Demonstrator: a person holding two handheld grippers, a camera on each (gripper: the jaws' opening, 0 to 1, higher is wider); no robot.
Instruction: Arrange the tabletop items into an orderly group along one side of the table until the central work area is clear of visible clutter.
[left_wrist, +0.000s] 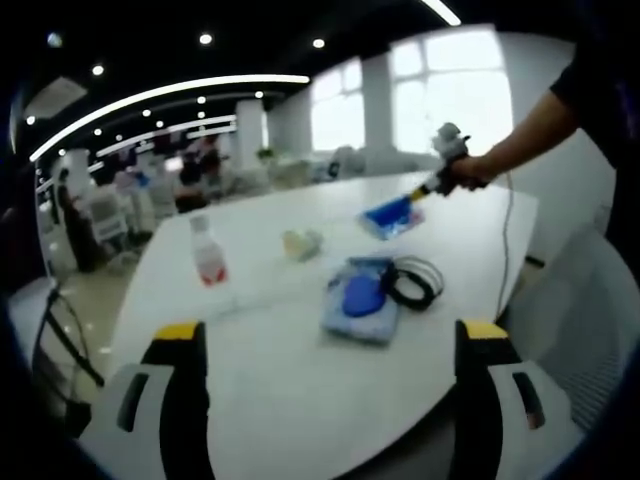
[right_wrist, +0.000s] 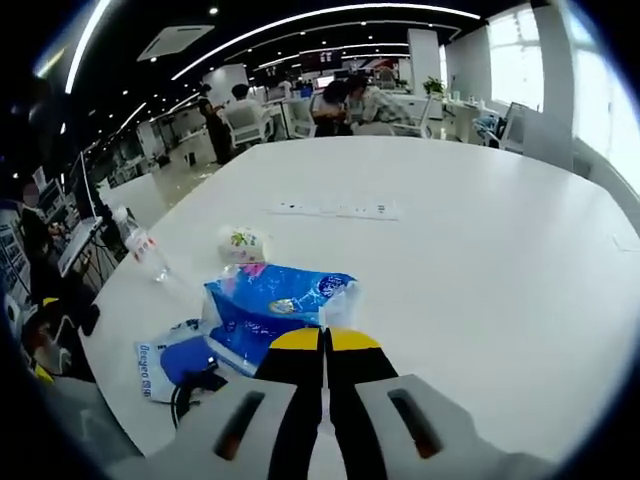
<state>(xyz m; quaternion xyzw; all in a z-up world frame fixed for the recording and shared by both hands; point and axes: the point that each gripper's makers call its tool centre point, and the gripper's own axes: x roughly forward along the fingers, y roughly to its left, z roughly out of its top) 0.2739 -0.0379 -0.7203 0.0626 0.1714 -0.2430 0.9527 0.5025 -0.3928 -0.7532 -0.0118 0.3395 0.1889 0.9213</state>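
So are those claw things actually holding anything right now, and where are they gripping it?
The right gripper is shut on the blue plastic packet, pinching its near edge. The left gripper is open, holding nothing.

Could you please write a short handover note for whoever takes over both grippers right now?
Left gripper: open, holding nothing, hovering at the near table edge.
Right gripper: shut on the blue packet, out over the white table.
Things: the water bottle stands towards one side; a small tissue pack lies mid-table; a blue pouch lies beside a coiled black cable, nearer the left gripper.
Done: the blue packet is gripped, nothing looks grouped yet.
Left: set the packet along one side, then probably bring the bottle, tissue pack, pouch and cable to it.
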